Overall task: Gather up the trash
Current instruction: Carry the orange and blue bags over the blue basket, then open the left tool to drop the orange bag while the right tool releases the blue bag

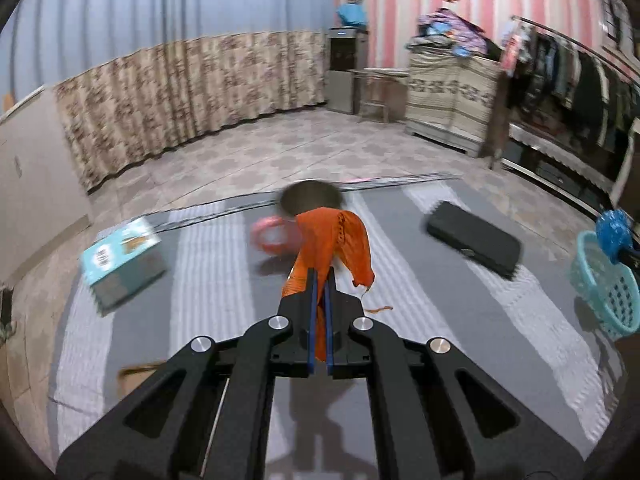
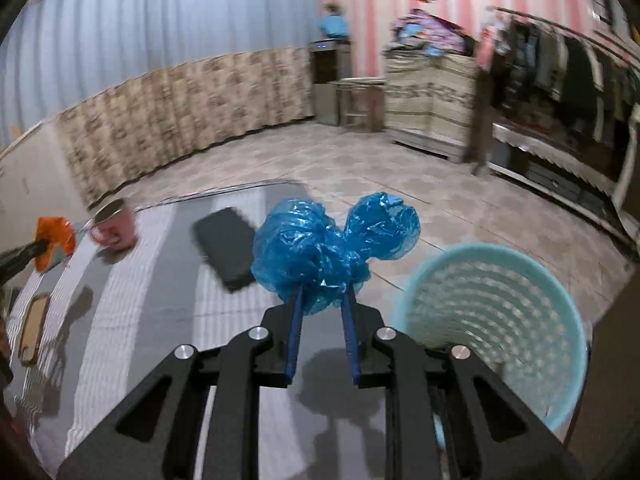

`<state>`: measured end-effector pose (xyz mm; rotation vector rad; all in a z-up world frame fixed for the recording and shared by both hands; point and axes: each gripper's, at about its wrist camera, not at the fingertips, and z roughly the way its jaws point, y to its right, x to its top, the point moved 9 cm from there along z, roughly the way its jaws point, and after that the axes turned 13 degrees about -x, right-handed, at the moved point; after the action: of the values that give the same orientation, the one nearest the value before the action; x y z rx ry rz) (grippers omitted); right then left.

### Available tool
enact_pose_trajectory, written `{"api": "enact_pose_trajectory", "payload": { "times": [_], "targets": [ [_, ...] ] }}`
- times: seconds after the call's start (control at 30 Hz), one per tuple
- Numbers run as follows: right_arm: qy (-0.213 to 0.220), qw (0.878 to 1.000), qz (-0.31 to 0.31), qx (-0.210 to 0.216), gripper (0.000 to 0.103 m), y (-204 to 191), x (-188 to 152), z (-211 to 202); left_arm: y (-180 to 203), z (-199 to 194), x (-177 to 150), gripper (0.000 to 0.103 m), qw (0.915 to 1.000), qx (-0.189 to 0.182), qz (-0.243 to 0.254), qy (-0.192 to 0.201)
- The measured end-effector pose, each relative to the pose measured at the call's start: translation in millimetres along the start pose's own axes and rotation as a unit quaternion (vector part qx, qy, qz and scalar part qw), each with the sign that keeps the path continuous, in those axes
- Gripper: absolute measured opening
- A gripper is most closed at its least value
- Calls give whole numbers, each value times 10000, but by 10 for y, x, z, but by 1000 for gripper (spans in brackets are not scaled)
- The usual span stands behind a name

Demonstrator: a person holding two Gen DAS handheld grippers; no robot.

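- We hold a crumpled blue plastic bag (image 2: pixel 334 244) in the right gripper (image 2: pixel 323 300); its jaws stand narrowly apart and pinch the bag at its twisted waist, so two puffy lobes bulge above the pads.
- We hold an orange wrapper (image 1: pixel 330 240) in the left gripper (image 1: pixel 319 284), whose jaws are all but closed on it; a loose flap droops to the right and a tail hangs down between the fingers.
- The step in hand looks like carrying both pieces to the basket (image 2: pixel 552 280), which stands just right of the blue bag at the table's edge.
- To do it well, we bring each piece fully over the basket's mouth before letting go; thin film drifts and clings to the pads, so we release low and give a light shake if needed.
- The basket is pale teal plastic, round, with a perforated lattice wall.
- On the table's grey striped cloth (image 1: pixel 420 300), woven and ribbed, lie a matte black flat case (image 1: pixel 474 246), a glossy pink mug (image 2: pixel 114 224) and a light blue cardboard box (image 1: pixel 122 264).
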<state>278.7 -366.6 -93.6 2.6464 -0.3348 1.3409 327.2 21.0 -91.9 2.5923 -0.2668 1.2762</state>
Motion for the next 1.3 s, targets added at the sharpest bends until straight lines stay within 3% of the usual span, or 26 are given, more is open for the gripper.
{"api": "enact_pose_trajectory", "payload": {
  "times": [0.17,0.27,0.63,0.87,1.03,1.07,1.23,1.3],
  "targets": [
    [218,9987,141,-432,20,537,100,24,773,146,25,1,9988,-391,302,-67],
    [129,9980,271,-548,20,788,62,119,1301,233,29,2,9963,-720,463,-61],
    [144,9922,844,-909,19,1559,118,222,2991,698,-128,1,9807,-1554,1149,-285],
    [-3,9866,1324,-948,19,1896,41,294,3746,983,-267,2,9687,-1961,1453,-463],
    [-155,9852,1417,-956,19,1982,-31,388,4059,1143,-317,5,9630,-2061,1652,-538],
    [-170,9853,1405,-955,19,1984,-38,402,4093,1169,-300,7,9630,-2063,1647,-550],
    [-229,9863,1355,-911,19,1963,-67,440,4176,1242,-251,54,9654,-1967,1629,-534],
    [-253,9869,1297,-927,19,1939,-74,446,4135,1225,-179,64,9694,-1799,1625,-396]
  ]
}}
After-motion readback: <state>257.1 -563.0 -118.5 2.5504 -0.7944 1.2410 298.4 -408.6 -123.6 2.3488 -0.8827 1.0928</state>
